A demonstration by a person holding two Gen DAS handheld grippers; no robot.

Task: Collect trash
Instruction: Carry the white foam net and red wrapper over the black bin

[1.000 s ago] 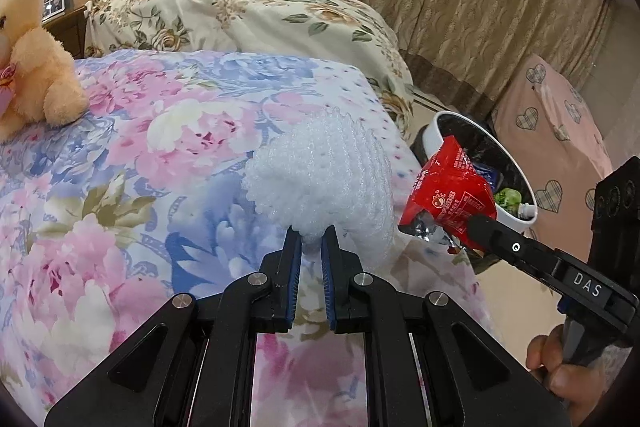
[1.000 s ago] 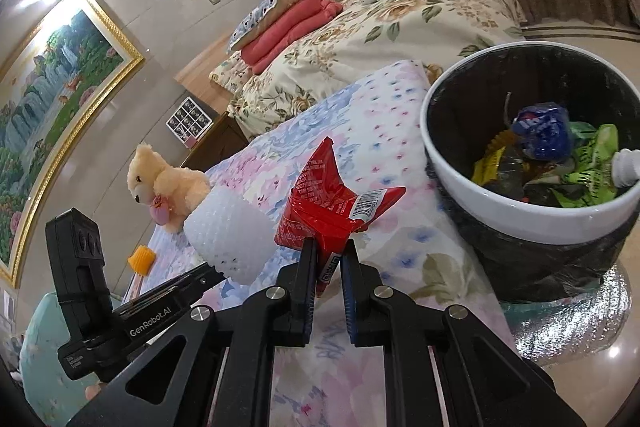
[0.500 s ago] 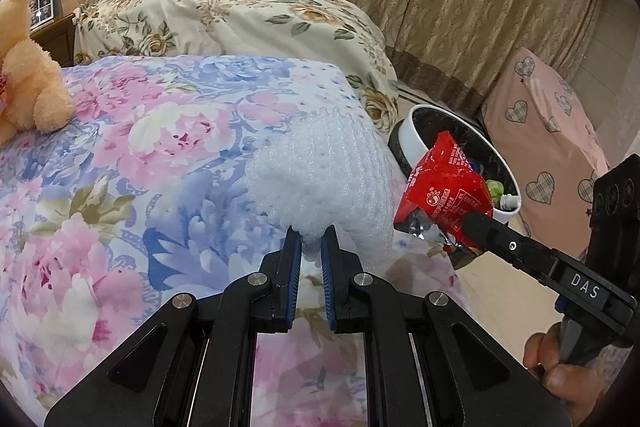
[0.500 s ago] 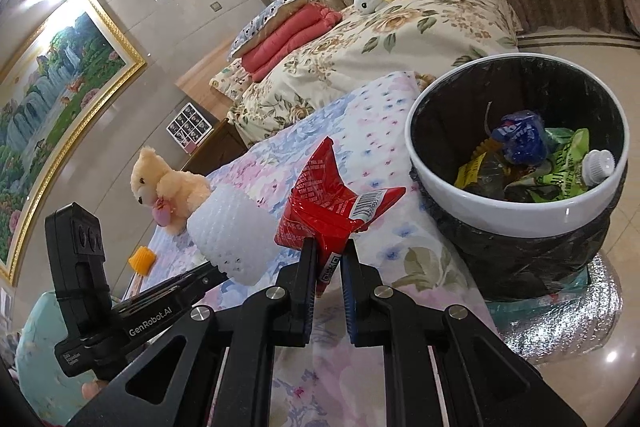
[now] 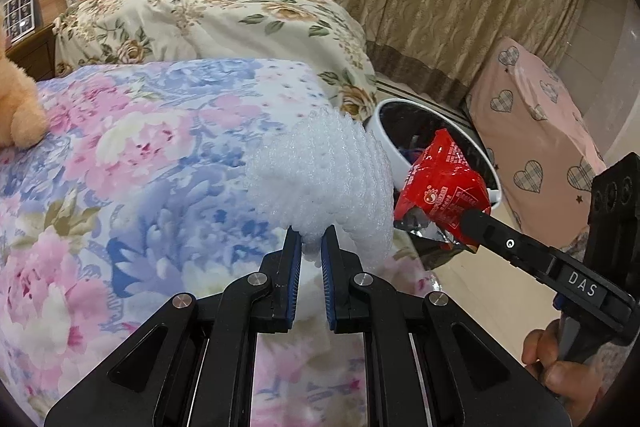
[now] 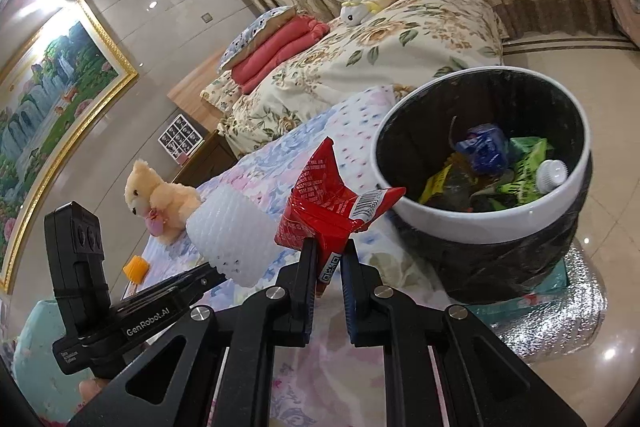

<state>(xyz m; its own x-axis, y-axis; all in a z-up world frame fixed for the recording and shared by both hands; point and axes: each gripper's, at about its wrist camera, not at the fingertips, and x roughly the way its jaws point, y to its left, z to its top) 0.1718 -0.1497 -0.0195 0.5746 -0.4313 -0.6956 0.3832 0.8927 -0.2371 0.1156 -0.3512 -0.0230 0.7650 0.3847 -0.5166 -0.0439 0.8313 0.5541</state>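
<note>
The crinkled red foil snack wrapper (image 6: 332, 203), glossy, printed with a barcode and folded into sharp points, was pinched by its lower edge in the right claw (image 6: 329, 259), which was clenched on it and held it in the air near the rim of the bin but not over the opening. Beside it, the white foam fruit net (image 5: 324, 183), a soft, knobbly mesh sleeve bulging like a dome, was gripped at its base by the left claw (image 5: 310, 247), likewise clamped on its load and raised above the bed. The round white bin with a black liner (image 6: 460, 223) stood on the floor against the foot of the bed with the pink-and-blue floral quilt (image 5: 140, 167), and already held several pieces: a blue wrapper, green and yellow packets and a white bottle cap. Judging by this, the collecting was well under way, with these two pieces picked up and only the drop into the bin left for them. A small orange object (image 6: 136, 267) lay on the quilt near a peach plush bear (image 6: 160, 199); it might be trash still to gather, though that could not be told.
</note>
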